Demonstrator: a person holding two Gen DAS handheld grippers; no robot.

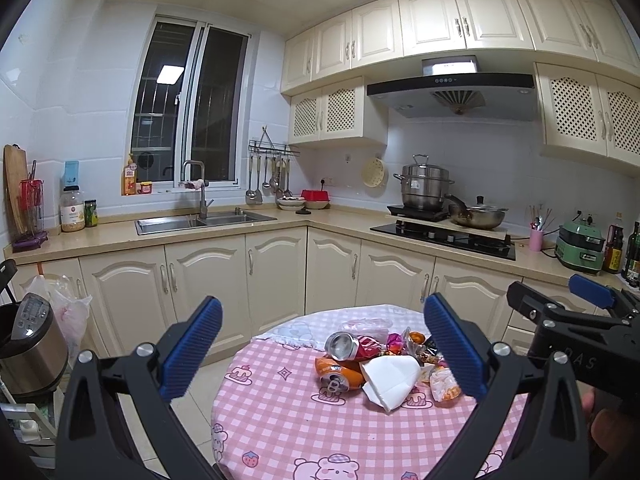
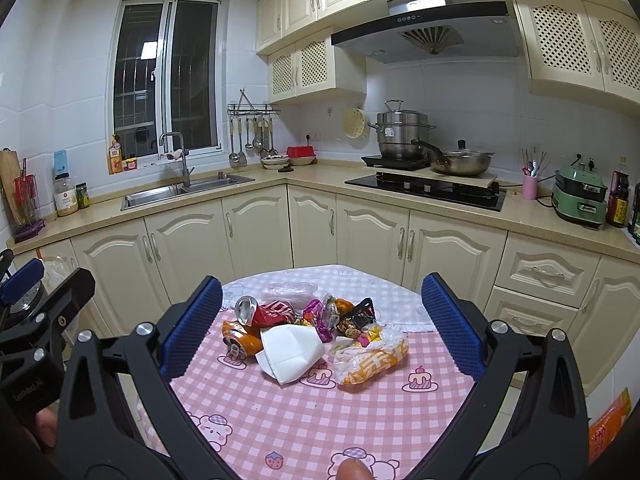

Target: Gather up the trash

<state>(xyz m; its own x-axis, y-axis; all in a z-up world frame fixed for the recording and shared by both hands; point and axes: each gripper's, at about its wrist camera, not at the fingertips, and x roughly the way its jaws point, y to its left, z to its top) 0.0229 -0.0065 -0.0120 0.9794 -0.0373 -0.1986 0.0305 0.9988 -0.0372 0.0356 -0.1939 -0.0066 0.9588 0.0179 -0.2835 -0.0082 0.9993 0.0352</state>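
Hovering over table (image 2: 280, 420): left claw (image 1: 322, 352), right claw (image 2: 320, 326) both spread; trash pile (image 2: 316, 332) untouched.

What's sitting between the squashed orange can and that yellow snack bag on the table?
A folded white paper lies between the orange can and the yellow snack bag, clearest in the right wrist view.
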